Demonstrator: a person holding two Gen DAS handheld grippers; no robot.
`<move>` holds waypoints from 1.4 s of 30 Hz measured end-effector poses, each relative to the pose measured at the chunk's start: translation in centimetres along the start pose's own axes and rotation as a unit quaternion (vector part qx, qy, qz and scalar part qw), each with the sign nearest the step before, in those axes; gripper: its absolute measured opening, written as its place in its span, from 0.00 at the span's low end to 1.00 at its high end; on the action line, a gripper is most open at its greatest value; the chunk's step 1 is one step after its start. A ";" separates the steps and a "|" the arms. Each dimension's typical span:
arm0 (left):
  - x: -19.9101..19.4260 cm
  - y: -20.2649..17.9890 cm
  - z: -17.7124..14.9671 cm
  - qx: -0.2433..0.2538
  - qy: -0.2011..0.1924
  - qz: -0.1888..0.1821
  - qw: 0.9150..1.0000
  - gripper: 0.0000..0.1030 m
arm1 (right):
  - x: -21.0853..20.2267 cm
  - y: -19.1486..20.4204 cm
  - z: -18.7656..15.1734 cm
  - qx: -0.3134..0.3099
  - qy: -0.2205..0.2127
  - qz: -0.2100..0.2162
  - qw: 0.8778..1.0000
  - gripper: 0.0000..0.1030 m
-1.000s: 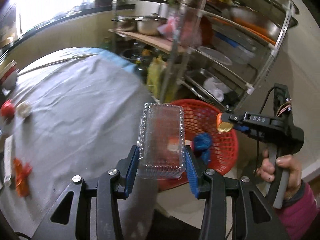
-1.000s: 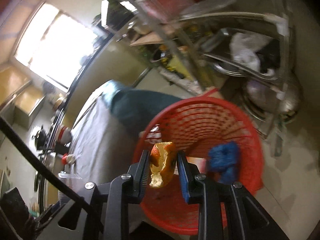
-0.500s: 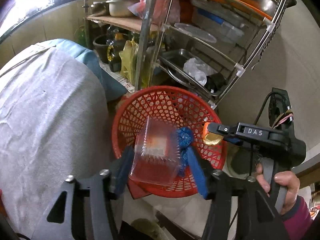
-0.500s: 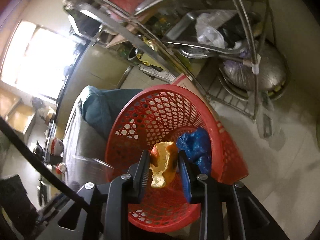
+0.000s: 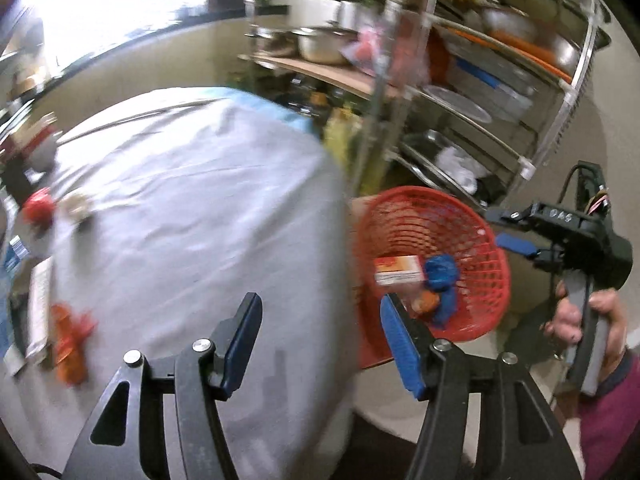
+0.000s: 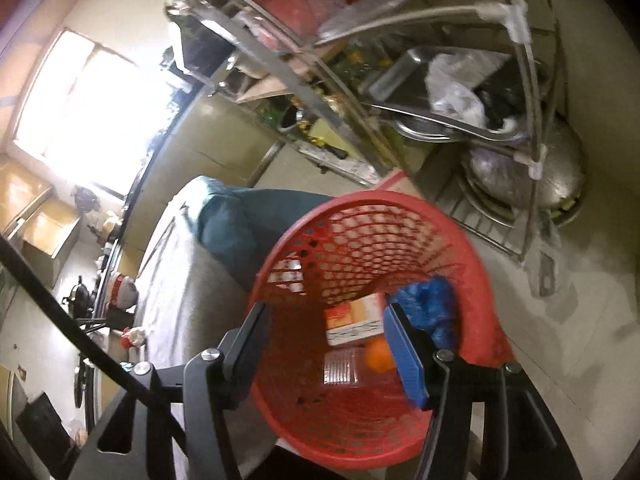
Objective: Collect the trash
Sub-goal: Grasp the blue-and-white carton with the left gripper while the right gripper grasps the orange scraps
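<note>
Both grippers stand empty, jaws just opened wide. The right gripper (image 6: pixel 334 344) hangs over the red basket (image 6: pixel 472 240), where the orange peel (image 6: pixel 378 354) and clear plastic box (image 6: pixel 340 368) lie beside a small carton (image 6: pixel 352 318) and blue wad (image 6: pixel 434 304). The left gripper (image 5: pixel 320 340) is over the table (image 5: pixel 192 200) edge, left of the basket; red scraps (image 5: pixel 70 344) lie on the cloth.

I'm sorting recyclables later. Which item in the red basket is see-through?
The clear plastic clamshell container, lying at the bottom of the red basket; the small carton, blue bag and orange peel beside it are opaque.
</note>
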State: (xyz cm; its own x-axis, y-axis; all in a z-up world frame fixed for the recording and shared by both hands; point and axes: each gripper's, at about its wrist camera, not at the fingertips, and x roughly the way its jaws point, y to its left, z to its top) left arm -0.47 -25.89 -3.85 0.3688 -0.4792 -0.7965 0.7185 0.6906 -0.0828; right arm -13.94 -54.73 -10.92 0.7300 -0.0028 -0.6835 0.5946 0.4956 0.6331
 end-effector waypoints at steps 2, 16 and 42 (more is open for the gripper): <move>-1.2 2.1 -1.3 -0.017 -0.002 0.020 1.000 0.63 | 0.0 1.9 -0.2 -0.023 -0.003 0.007 1.000 0.61; -8.8 21.0 -10.5 -0.237 -0.023 0.170 0.956 0.63 | 7.2 18.5 -7.7 -0.195 0.107 0.069 0.972 0.56; -2.7 34.6 -5.3 -0.370 0.034 0.143 0.918 0.72 | 19.3 35.3 -22.5 -0.333 0.255 0.071 0.905 0.38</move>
State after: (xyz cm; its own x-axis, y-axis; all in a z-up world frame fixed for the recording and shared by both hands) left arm 20.25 2.15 -7.69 0.4250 -0.2038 -0.8820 -0.0073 0.9735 -0.2285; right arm 13.57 -17.78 -9.99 0.4310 0.4199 -0.7987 0.0469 0.8735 0.4846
